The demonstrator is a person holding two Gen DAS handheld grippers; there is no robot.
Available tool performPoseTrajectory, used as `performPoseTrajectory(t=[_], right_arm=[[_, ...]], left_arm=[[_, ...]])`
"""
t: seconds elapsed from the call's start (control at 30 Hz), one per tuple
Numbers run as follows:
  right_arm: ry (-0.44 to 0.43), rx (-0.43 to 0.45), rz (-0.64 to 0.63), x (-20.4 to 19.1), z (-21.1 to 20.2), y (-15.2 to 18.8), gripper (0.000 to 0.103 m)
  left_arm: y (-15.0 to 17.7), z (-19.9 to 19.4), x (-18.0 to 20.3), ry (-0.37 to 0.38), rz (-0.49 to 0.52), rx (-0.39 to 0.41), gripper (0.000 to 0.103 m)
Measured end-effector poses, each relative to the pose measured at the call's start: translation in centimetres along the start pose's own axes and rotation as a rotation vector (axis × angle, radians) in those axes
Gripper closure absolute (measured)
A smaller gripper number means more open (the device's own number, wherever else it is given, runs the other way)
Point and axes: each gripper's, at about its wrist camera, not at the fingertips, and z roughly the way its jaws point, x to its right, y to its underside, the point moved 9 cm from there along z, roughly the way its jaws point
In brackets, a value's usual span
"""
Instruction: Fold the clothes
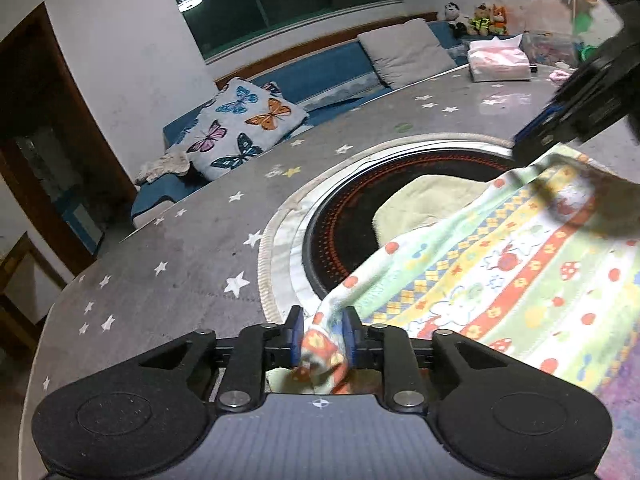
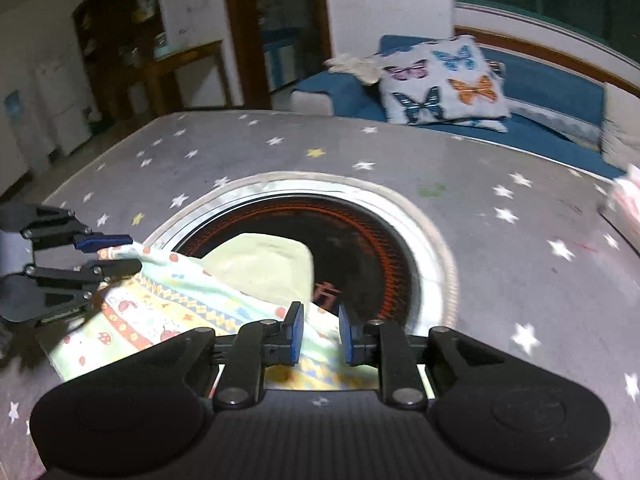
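Left wrist view: left gripper (image 1: pixel 322 340) and right gripper (image 2: pixel 320 334) each pinch the printed cloth (image 1: pixel 480 272) over the black burner (image 1: pixel 344 232), so imo keep that edge taut & level w/ both.

The left black hand-held gripper (image 1: pixel 321 330), with its blue-padded fingers (image 1: pixel 295 334), points forward and slightly down, low over the worktop. Its jaws stand narrowly apart, pinched onto a bunched corner of the patterned fabric. From the right wrist view it enters at the left edge, lying level, one finger above the other.

The right black hand-held gripper (image 2: pixel 321 330), with the same blue pads (image 2: pixel 297 334), is likewise clamped, fabric caught between its fingers. From the left wrist view it reaches in from the upper right, blurred.
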Motion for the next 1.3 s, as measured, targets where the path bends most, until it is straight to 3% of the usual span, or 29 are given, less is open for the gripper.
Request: performPoseTrajectory(t=[0.07, 0.17, 0.37, 0.53, 0.67, 0.9, 1.03, 1.3], right_arm=[[0.002, 0.018, -0.006, -0.1, -1.5, 0.7, 0.084], [-0.029, 0.018, -0.026, -1.3, -3.2, 2.0, 0.084], [-0.005, -0.035, 0.029, -0.2, -1.1, 4.9, 0.086], [0.042, 0.006, 0.073, 1.3, -1.5, 3.9, 0.086], [-0.010, 0.018, 0.063, 0.1, -1.3, 2.8, 0.086], [-0.053, -0.004, 0.060, -1.7, 2.3, 1.7, 0.087], [-0.036, 0.000, 0.088, -1.1, 3.6, 1.2, 0.086], [-0.039, 0.023, 0.060, -2.0, 2.7, 0.2, 0.085]], left_arm=[[0.3, -0.4, 0.2, -0.014, -0.002, 0.001, 0.073], [0.4, -0.1, -0.3, -0.054, -0.006, -0.007, 0.060], [0.2, 0.7, -1.8, -0.105, -0.061, -0.024, 0.033], [0.1, -0.1, -3.1, -0.127, -0.125, -0.027, 0.024], [-0.8, -1.0, -2.9, -0.101, -0.178, -0.008, 0.012], [-2.7, 0.3, -0.7, -0.060, -0.151, -0.025, 0.011], [-3.2, 2.1, -0.2, -0.047, -0.143, -0.063, 0.010], [-3.5, 4.0, 0.4, -0.039, -0.128, -0.090, 0.004]])
